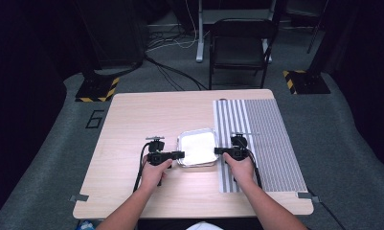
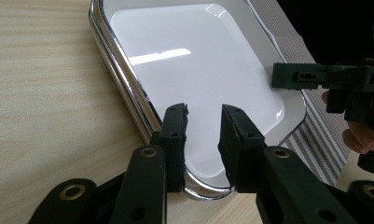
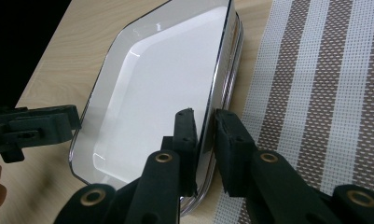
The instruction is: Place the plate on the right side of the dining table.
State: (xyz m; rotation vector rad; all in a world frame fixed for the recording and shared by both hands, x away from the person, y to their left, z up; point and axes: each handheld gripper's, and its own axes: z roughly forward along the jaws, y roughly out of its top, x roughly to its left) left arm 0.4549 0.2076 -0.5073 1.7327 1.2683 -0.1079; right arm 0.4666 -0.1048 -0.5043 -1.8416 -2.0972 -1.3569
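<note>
A white square tray with a chrome rim lies flat on the wooden table, its right edge beside the striped mat. My left gripper is at the tray's left side. In the left gripper view it is open, with one jaw over the rim and the other over the white inside. My right gripper is at the tray's right edge. In the right gripper view it has its jaws close together with the tray's rim between them.
A grey-and-white striped mat covers the table's right part. Bare wood lies left of and behind the tray. A black folding chair stands beyond the table's far edge, with cables on the floor.
</note>
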